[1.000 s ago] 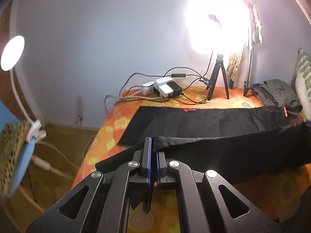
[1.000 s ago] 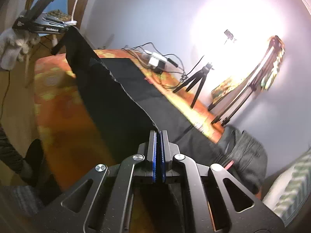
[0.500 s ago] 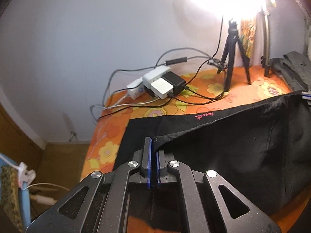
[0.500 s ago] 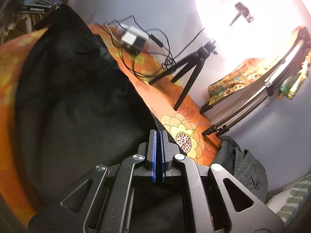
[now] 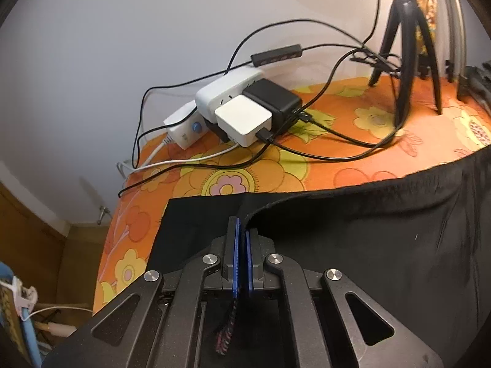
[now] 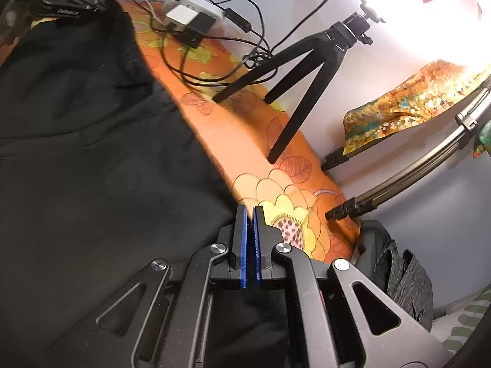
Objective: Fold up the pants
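Observation:
The black pants (image 5: 368, 245) lie across an orange floral bedsheet (image 5: 276, 165). My left gripper (image 5: 242, 228) is shut on a corner of the upper layer, held just above the lower layer's corner (image 5: 190, 214). In the right wrist view the pants (image 6: 107, 168) spread to the left, their far edge running along the sheet (image 6: 260, 141). My right gripper (image 6: 249, 211) is shut on the near end of that edge, with dark cloth hanging under its fingers. The left gripper (image 6: 101, 3) shows at the top left, at the fabric's other end.
A power strip with chargers (image 5: 242, 107) and tangled cables (image 5: 322, 141) sits by the wall. A black tripod (image 6: 307, 70) stands on the sheet beyond the pants. Light-stand legs (image 6: 399, 178) and a grey garment (image 6: 399, 276) are at the right. The bed's left edge (image 5: 113, 233) drops to the floor.
Both grippers have moved toward the wall and downward, carrying the raised pants layer over the lower one. The fabric now hangs low, close to the layer beneath.

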The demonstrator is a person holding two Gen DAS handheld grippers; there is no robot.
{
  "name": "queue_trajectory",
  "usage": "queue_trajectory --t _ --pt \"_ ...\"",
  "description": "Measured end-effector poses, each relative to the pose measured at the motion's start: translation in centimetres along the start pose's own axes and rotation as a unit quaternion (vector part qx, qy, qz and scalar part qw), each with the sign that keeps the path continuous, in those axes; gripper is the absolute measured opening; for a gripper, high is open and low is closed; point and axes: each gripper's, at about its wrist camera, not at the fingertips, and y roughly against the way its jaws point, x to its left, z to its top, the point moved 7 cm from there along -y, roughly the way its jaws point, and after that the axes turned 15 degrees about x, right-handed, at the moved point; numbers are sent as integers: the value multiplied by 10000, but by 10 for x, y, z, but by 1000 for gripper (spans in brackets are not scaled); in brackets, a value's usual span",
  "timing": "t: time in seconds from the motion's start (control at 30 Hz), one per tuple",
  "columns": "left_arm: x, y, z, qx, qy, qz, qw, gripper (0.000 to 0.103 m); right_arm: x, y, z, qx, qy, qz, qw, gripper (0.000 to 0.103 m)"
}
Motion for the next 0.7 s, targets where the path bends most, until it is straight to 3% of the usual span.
queue_trajectory --t 0.1,0.23,0.3,0.43,0.57,0.7 --pt "4 0 -1 13 44 -13 10000 12 -8 -10 11 48 -152 70 9998 3" --pt "31 8 -6 -24 337 -76 9994 50 -9 -14 15 58 -164 48 9998 3" --pt "49 14 -9 -67 536 -143 9984 51 -10 -12 14 34 -233 125 9996 3" --pt "94 29 -24 -186 919 157 9955 51 -16 -3 8 -20 -445 282 9986 3" --pt "132 34 -46 -50 1457 15 9893 51 -26 15 1 -166 -658 384 9970 3" --pt "135 35 -69 94 1489 -176 9886 51 -35 43 -16 -290 -973 703 9923 7"
